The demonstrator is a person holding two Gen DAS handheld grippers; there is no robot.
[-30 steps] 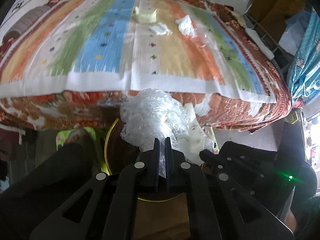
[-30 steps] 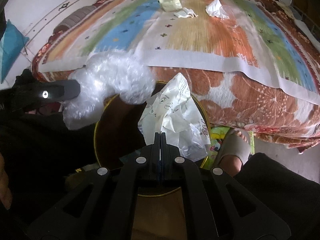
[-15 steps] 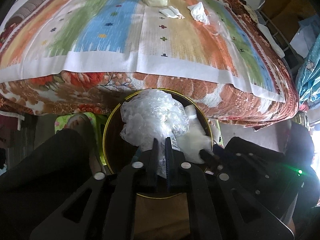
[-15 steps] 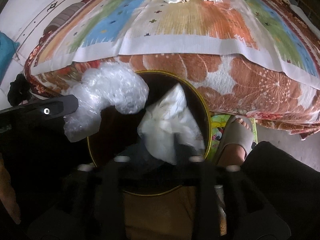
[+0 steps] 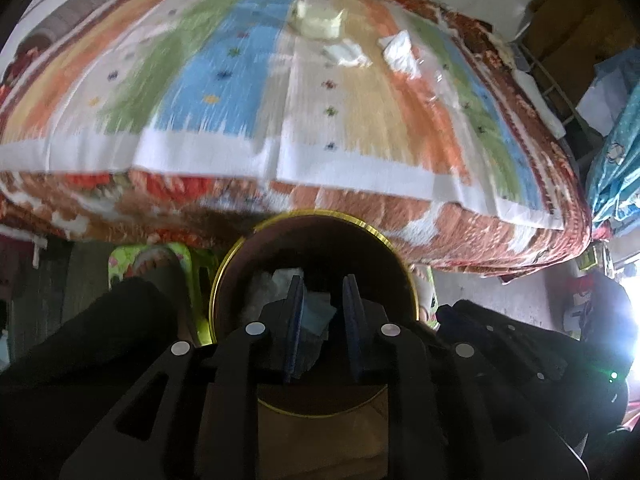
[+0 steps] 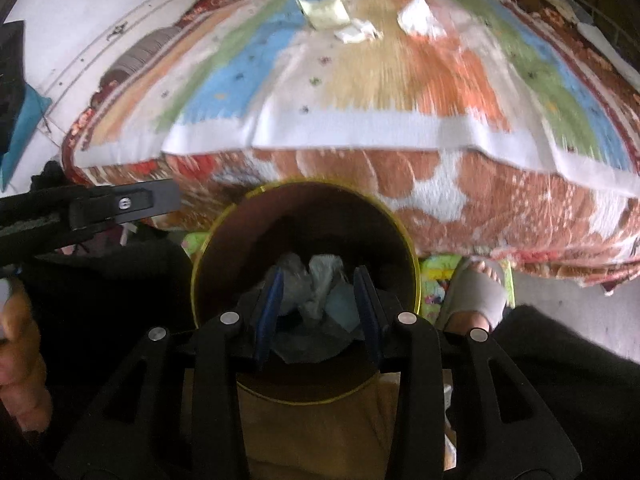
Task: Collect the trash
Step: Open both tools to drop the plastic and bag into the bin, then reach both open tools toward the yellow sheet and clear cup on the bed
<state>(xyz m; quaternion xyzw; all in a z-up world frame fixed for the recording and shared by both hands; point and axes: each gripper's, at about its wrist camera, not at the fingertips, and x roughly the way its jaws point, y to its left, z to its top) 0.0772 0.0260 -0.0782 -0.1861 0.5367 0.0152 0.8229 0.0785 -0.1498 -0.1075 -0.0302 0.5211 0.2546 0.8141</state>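
left tongs (image 5: pixel 322 312): spread, empty | right tongs (image 6: pixel 320 308): spread, empty | both over bin (image 6: pixel 408 240), dropped trash (image 6: pixel 316 288) inside | remaining paper scraps (image 6: pixel 356 34) on bed (image 6: pixel 400 128), beyond bin, straight ahead; neither arm clearly nearer

striped blanket (image 5: pixel 248 92), grey slipper (image 6: pixel 474 292)

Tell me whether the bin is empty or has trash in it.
Has trash. Crumpled plastic and paper lie at the bottom of the gold-rimmed bin, seen between the open right gripper.

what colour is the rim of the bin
Yellow-gold rim on a dark brown bin; clearest in the right wrist view.
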